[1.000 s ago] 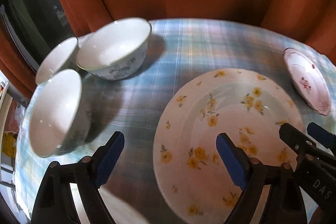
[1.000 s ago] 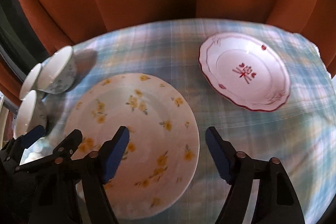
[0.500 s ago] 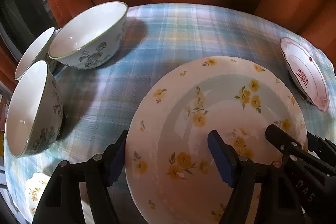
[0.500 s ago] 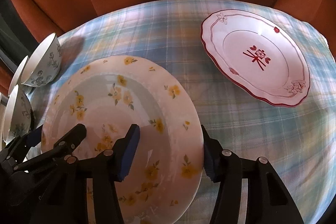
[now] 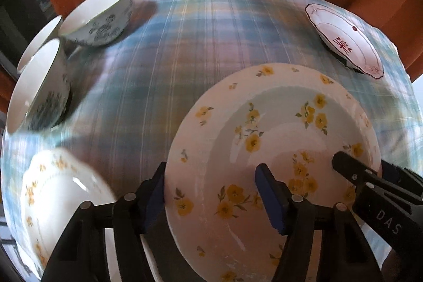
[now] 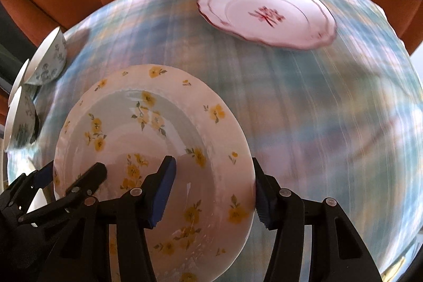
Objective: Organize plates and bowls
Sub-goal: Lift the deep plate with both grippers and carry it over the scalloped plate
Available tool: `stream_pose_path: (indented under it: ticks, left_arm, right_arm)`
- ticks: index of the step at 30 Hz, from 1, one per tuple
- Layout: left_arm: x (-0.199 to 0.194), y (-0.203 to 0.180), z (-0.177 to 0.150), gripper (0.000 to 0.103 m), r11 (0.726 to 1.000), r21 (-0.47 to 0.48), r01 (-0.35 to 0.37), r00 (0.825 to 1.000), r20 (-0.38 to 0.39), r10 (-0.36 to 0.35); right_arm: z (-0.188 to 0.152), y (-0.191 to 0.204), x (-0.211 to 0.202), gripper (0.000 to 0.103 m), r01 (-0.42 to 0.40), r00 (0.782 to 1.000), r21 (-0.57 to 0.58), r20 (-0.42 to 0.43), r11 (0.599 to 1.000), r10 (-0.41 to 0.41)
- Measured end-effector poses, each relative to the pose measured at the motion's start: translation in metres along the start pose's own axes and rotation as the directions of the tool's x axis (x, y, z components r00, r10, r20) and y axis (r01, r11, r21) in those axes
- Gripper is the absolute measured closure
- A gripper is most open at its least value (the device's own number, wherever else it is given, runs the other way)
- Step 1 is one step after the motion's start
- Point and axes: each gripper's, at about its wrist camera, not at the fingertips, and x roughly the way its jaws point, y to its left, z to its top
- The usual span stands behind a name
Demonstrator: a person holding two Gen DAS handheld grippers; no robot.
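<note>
Two grippers of mine straddle opposite rims of the yellow-flowered plate (image 5: 267, 149): my left gripper (image 5: 214, 194) has just been closing across its left edge, my right gripper (image 6: 211, 192) clamps the right edge. It's stiff, glazed, slippery and breakable china, so I'd hold deep on the rim and keep it level. Bowls (image 5: 97, 15) sit ahead-left, the red-patterned plate (image 6: 267, 15) ahead-right.

Glossy glazed ceramic plate (image 5: 272, 139) and bowls (image 5: 100, 15); matt woven plaid tablecloth (image 5: 185, 44); gripper pads (image 5: 269, 200) probably rubbery
</note>
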Motion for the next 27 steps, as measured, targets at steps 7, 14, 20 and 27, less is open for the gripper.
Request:
stream_pose_path:
  ticks: [7,14,20,27]
  left_arm:
    - [0.0,-0.005,-0.002,0.037,0.999,0.007,-0.034,0.999,0.006,0.034]
    - [-0.001,-0.012,0.0,0.035,0.997,-0.011,-0.073,0.997,-0.006,0.073]
    - [-0.011,-0.016,0.0,0.036,0.997,0.008,-0.071,0.997,0.005,0.071]
    - [-0.027,-0.015,-0.004,0.036,1.0,0.02,-0.023,0.999,0.03,0.022]
  right_arm:
    - [-0.01,-0.001,-0.001,0.045,-0.001,1.0,-0.007,0.011,1.0,0.001]
    - [-0.004,0.006,0.003,0.04,0.024,1.0,-0.021,0.015,0.999,-0.024]
    - [-0.008,0.008,-0.006,0.039,0.058,0.998,-0.028,0.017,0.998,-0.058]
    - [-0.015,0.005,-0.023,0.039,0.077,0.997,-0.01,0.021,0.997,-0.077]
